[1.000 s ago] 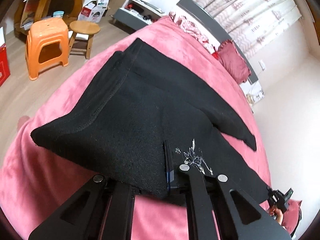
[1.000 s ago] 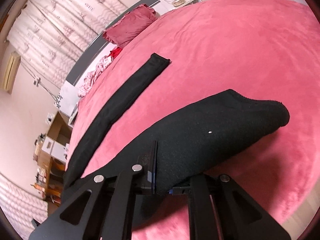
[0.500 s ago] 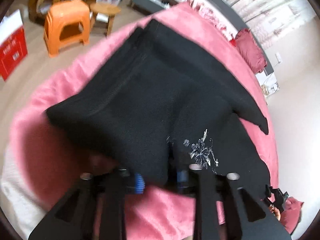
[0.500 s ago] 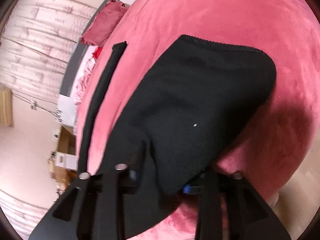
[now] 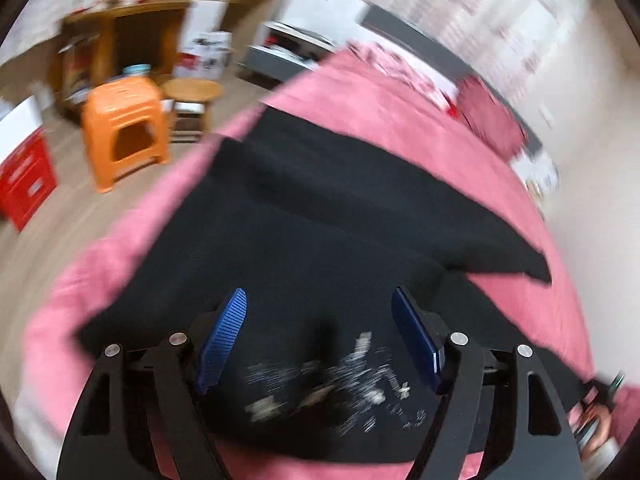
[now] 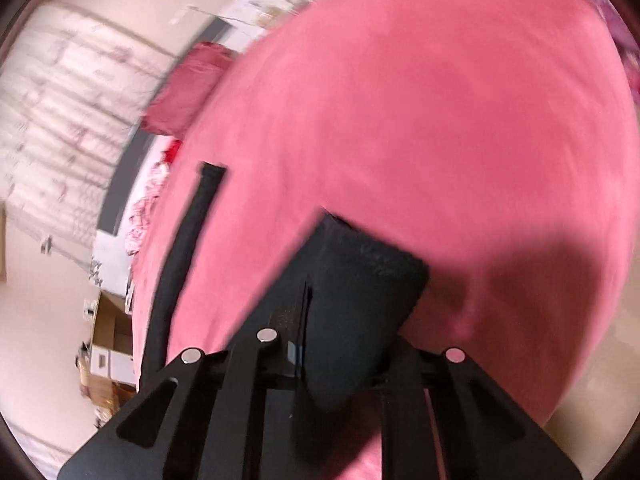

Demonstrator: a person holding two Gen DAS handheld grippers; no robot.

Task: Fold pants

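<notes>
Black pants (image 5: pixel 320 216) lie spread on a pink bed (image 5: pixel 400 112), with a white print near their waist end. My left gripper (image 5: pixel 318 328) is open above the waist part, its blue pads (image 5: pixel 224 332) wide apart, holding nothing. In the right wrist view my right gripper (image 6: pixel 344 344) is shut on a fold of the black pants leg (image 6: pixel 360 300), held just above the bed (image 6: pixel 420 120). The other leg (image 6: pixel 188 232) lies flat as a thin strip to the left. Both views are blurred.
An orange stool (image 5: pixel 124 124) and a round wooden stool (image 5: pixel 192 100) stand on the floor left of the bed. A red box (image 5: pixel 24 176) is at far left. Dark pink pillows (image 6: pixel 188 88) lie at the bed's head. Cardboard boxes (image 6: pixel 108 344) sit beside the bed.
My left gripper has opened and let go of the pants waist, which now lies on the bed. My right gripper still grips the leg and has moved lower over the bed.
</notes>
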